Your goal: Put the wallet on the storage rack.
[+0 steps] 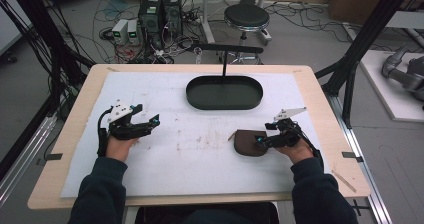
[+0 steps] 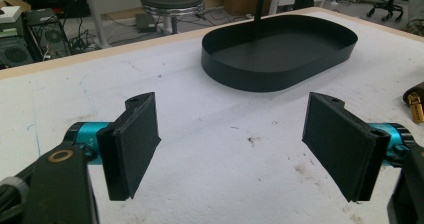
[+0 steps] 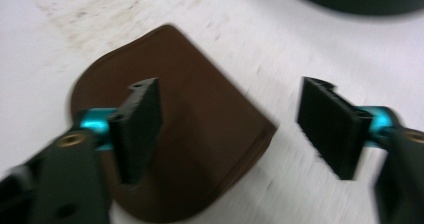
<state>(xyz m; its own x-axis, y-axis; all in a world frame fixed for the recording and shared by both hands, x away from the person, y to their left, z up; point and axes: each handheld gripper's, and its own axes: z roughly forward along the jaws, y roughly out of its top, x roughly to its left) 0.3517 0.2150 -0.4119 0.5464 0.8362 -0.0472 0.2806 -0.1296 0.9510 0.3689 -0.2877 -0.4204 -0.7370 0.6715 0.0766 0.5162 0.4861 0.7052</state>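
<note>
A flat brown leather pouch point(image 1: 248, 143) lies on the white mat at the right, near the table's front. My right gripper point(image 1: 261, 140) hovers just over its right edge, open, and its pads press on nothing. In the right gripper view the pouch point(image 3: 200, 134) lies under the left pad point(image 3: 142, 126), while the right pad stands over bare mat; the right gripper point(image 3: 230, 129) holds nothing. My left gripper point(image 1: 154, 121) rests at the left of the mat, open and empty point(image 2: 232, 149). The pouch's edge with a brass clasp point(image 2: 415, 100) peeks in at the far right.
A black oval tray point(image 1: 195, 95) sits empty at the mat's far middle, its wall point(image 2: 260, 79) ahead of the left jaws. A black stand's pole point(image 1: 223, 64) rises behind it. Past the far edge are a stool point(image 1: 246, 18), computers and cables. Black frame posts flank the table.
</note>
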